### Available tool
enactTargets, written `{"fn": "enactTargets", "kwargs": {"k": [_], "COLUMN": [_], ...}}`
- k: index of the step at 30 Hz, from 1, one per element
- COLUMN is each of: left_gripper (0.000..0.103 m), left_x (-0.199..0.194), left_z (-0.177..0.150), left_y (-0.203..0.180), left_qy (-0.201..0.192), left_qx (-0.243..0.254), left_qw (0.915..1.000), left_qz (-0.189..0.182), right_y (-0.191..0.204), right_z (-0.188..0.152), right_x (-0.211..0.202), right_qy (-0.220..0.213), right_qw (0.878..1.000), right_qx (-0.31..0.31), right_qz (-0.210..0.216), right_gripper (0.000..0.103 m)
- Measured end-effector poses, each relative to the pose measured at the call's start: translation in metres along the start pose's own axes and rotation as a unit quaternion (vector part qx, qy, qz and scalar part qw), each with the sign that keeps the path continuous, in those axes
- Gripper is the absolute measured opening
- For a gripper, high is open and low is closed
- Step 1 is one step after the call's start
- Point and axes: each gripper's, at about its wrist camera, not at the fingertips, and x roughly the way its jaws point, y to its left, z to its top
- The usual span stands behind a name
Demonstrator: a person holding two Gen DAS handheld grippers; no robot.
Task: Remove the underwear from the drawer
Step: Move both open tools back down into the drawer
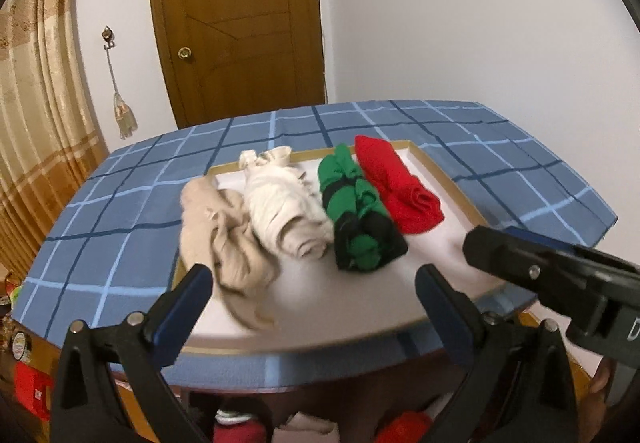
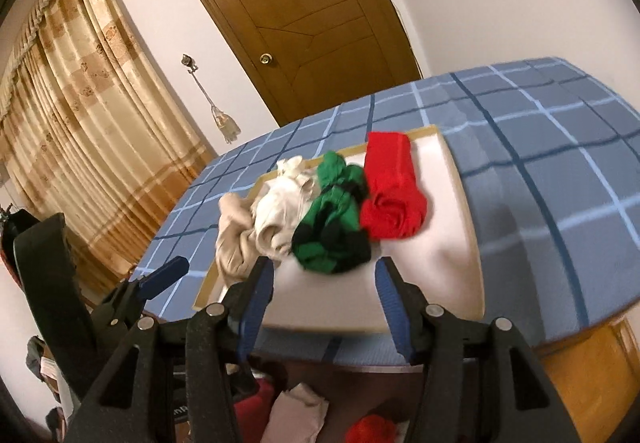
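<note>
A white tray (image 1: 448, 243) with a tan rim lies on the blue checked table (image 1: 120, 211). On it lie rolled underwear: a beige piece (image 1: 224, 239), a cream piece (image 1: 288, 207), a green and black piece (image 1: 356, 215) and a red piece (image 1: 400, 187). My left gripper (image 1: 312, 283) is open and empty, just before the tray's near edge. My right gripper (image 2: 324, 275) is open and empty, near the green and black piece (image 2: 332, 227); it also shows at the right of the left wrist view (image 1: 520, 263). Below the table edge, an open drawer shows folded clothes (image 2: 296, 411).
A brown wooden door (image 1: 240, 23) stands behind the table. A gold curtain (image 1: 36, 123) hangs at the left, with a tassel (image 1: 124, 115) on a wall hook. The red piece (image 2: 392, 183) lies nearest the tray's right rim (image 2: 468, 211).
</note>
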Motion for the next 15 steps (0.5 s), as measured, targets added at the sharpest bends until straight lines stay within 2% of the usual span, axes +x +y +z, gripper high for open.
{"fn": "enactTargets", "kwargs": {"k": [12, 15], "left_gripper": [0.103, 0.103], "left_x": [-0.016, -0.016], "left_z": [-0.041, -0.050], "left_y": [0.010, 0.011], "left_qy": [0.014, 0.023], "left_qx": [-0.005, -0.012], "left_qw": [0.9999, 0.9997], "left_qz": [0.001, -0.003], "right_y": [-0.005, -0.004], "right_z": [-0.046, -0.055], "right_x": [-0.010, -0.014], "right_qy": [0.014, 0.007], "right_qw": [0.999, 0.999], "right_qx": [0.047, 0.039], "right_qz": [0.016, 0.003], "right_gripper": [0.056, 0.056]}}
